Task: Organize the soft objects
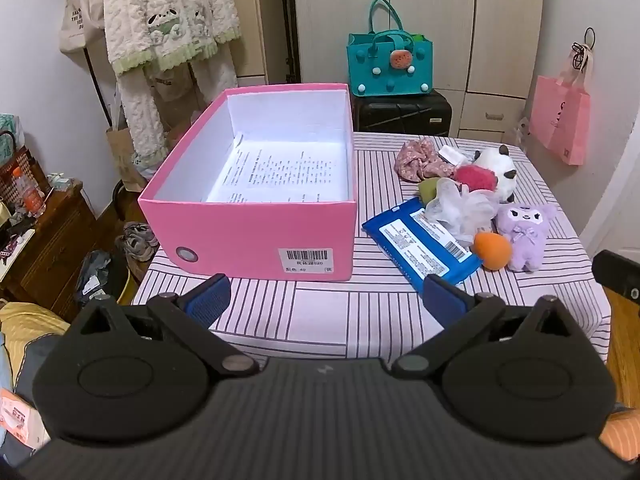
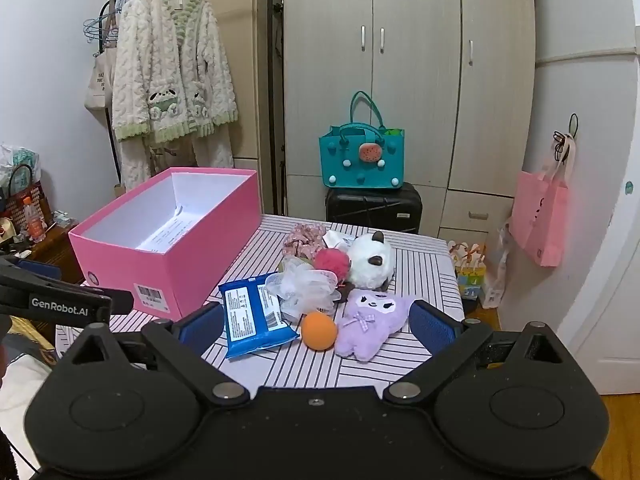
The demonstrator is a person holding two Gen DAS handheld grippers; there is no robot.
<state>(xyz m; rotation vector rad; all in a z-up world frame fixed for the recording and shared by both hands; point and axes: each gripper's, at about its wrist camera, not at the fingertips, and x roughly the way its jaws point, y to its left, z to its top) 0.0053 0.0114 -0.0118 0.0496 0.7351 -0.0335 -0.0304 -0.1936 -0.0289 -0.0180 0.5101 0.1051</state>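
Right wrist view looks down on a striped table [image 2: 400, 364] with a heap of soft things toward its right side and a pink box [image 2: 168, 280] at its left edge, open-topped with only a printed sheet inside. Nearest the front edge lie a purple plush [image 2: 372, 324], an orange ball [image 2: 319, 330] touching it, and a blue wipes pack [image 2: 252, 316]. Behind them sit a white mesh puff [image 2: 308, 288], a red pompom [image 2: 332, 262], a panda plush [image 2: 372, 260] and a floral scrunchie [image 2: 304, 238] near the far edge.

Both claws are spread wide with nothing between the pads. The right gripper [image 2: 316, 322] hangs over the front edge, facing the ball and purple plush; the left gripper [image 1: 326, 300] faces the box's near wall [image 1: 256, 236].

All of it looks light and squashy. The plushes should compress, so a pinch across the body rather than a limb or ear seems safest. The ball is round and may roll or squirt out; take it across its widest part. The pack's film looks slick and the pack floppy; grip it by a short edge or across the middle. The puff may snag, so gather a thick bunch.
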